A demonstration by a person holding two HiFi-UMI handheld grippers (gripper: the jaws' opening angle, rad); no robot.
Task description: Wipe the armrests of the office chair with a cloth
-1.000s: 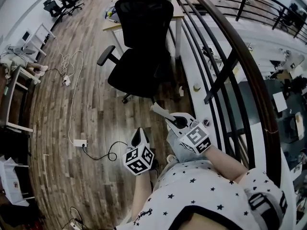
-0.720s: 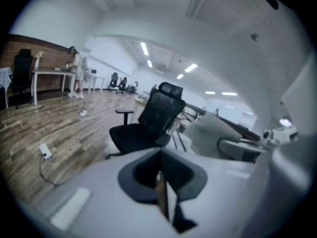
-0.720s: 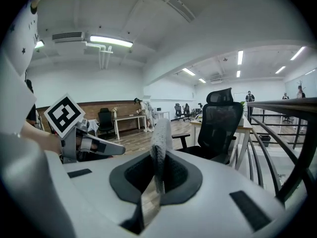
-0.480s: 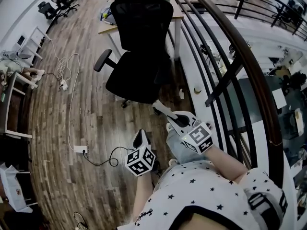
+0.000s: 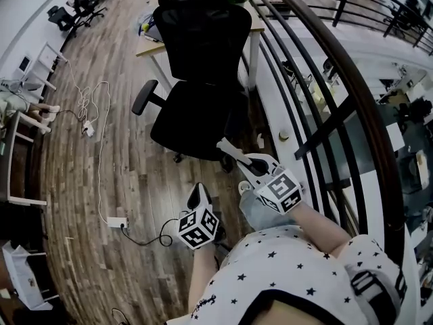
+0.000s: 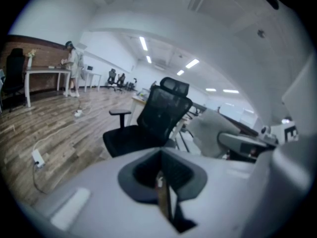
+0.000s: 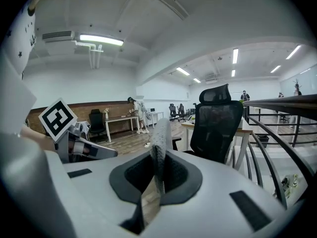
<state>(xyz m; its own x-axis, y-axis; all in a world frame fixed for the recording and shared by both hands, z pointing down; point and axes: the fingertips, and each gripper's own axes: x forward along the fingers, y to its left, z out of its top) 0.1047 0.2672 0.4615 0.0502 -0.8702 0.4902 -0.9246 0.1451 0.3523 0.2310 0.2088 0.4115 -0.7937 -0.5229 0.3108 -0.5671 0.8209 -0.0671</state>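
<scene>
1. Office chair (image 5: 203, 66) stands on the wooden floor ahead, well apart from both grippers. One armrest (image 5: 143, 95) is plainly visible.
2. Right gripper (image 7: 155, 180): fingers clamped on a grey cloth (image 7: 160, 138), its fold standing up past the tips.
3. Left gripper (image 6: 164, 197): fingers together, nothing between.
4. Judgement: the cloth looks soft, light and limp, and should drape over an armrest. Holding a bunched fold suits it, with a loose part left free for wiping.

Floor (image 5: 88, 181) lies open left of the office chair (image 5: 199, 107); railing (image 5: 318, 93) hems its right, desk (image 5: 147, 46) behind.
</scene>
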